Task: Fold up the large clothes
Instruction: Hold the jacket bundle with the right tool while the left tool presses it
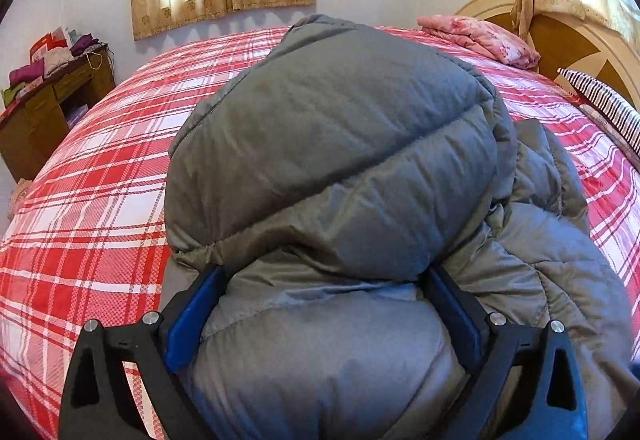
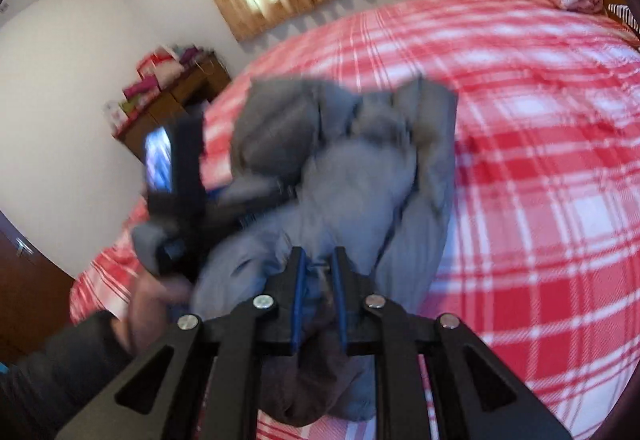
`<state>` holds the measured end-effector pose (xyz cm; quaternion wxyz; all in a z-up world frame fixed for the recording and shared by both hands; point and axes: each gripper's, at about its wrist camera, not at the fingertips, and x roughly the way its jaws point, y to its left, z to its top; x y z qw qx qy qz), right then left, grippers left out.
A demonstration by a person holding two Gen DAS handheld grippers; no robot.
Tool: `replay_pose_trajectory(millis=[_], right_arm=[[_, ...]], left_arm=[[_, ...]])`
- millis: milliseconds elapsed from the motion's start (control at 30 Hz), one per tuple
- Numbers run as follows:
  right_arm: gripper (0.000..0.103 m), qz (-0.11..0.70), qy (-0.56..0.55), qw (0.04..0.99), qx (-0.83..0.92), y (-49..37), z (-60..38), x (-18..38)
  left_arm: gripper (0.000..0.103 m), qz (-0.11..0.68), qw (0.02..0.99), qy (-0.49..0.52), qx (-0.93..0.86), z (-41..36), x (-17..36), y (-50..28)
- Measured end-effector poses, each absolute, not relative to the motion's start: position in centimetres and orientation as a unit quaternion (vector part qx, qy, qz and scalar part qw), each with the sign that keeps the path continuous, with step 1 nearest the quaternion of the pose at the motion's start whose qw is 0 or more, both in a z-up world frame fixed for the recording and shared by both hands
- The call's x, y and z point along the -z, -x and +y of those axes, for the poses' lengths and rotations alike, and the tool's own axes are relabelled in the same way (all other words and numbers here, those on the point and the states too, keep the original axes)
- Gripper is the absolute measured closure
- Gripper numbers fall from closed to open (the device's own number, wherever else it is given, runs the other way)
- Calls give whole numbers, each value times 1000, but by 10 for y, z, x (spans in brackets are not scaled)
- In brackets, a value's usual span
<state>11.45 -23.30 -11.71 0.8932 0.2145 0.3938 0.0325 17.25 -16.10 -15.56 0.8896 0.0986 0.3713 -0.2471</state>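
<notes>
A grey quilted puffer jacket (image 1: pixel 328 143) lies bunched on the bed. A thick fold of it bulges up between the blue pads of my left gripper (image 1: pixel 326 276), whose jaws stand wide and press on the padding from both sides. In the blurred right wrist view the jacket (image 2: pixel 360 167) is a crumpled heap. My right gripper (image 2: pixel 319 254) stands at its near edge, jaws narrow, with grey fabric pinched between the pads and a dark cuff hanging below. The left gripper (image 2: pixel 240 199) shows at the heap's left, held by a hand (image 2: pixel 152 296).
The bed has a red and white plaid cover (image 1: pixel 88 207). A folded pink blanket (image 1: pixel 480 35) and a striped pillow (image 1: pixel 608 99) lie by the headboard (image 1: pixel 560 31). A wooden desk (image 1: pixel 48 107) piled with things stands beyond the far left corner.
</notes>
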Motion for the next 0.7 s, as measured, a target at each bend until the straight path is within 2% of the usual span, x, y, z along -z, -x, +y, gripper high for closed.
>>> replay_pose_trajectory(millis=[167,367,500,567,700], right_arm=[[93,409,-256,875,-22,-109,-239,159],[96,413,-260,872,-30,-114,-244,165],[96,398,-241,884,-35,-109,-266,131],[86,379,-224,898,-21,-111,-279,104],[84,345,-219,912,-18,-157,-301,54]], left_arm=[[4,367,890,-105,248,-162,156,-170],[4,364,892,-108,245,-163,157,-169],[4,367,891,-100,248,-162,156,-170],[4,365,892,-95,250,-160,155,-170],[4,357,897,-100,241,-161,153,-165]])
